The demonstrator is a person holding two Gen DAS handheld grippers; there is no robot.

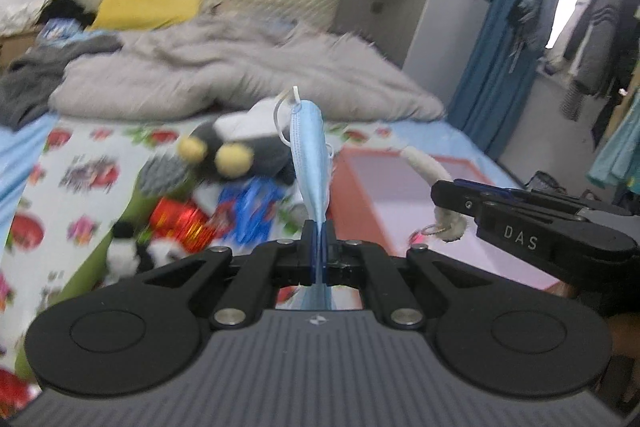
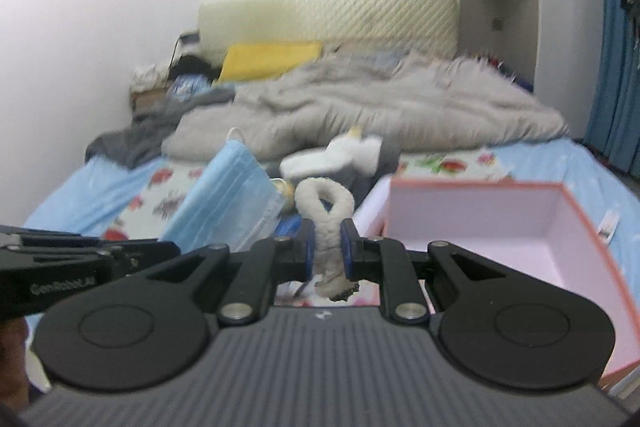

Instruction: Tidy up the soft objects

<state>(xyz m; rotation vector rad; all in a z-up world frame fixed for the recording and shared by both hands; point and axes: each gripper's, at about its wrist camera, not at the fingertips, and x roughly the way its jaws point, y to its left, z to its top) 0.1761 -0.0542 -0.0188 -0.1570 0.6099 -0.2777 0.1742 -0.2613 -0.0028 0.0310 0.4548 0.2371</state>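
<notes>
My left gripper (image 1: 319, 227) is shut on a light blue face mask (image 1: 310, 155), which stands up folded from its pads above the bed. The same mask (image 2: 228, 203) shows at the left of the right wrist view. My right gripper (image 2: 329, 231) is shut on a white fuzzy loop-shaped soft toy (image 2: 326, 211); this toy (image 1: 424, 167) hangs from the right gripper (image 1: 444, 193) in the left wrist view. An open pink box (image 2: 472, 223) with a coral rim lies on the bed just right of both grippers. A dark plush toy (image 1: 240, 147) with yellow eyes lies beyond the mask.
A crumpled grey blanket (image 1: 240, 75) and a yellow pillow (image 1: 148, 9) cover the far half of the bed. Small toys and shiny red and blue packets (image 1: 208, 219) lie on a green cloth at the left. Blue curtains (image 1: 496, 67) and hanging clothes stand at the right.
</notes>
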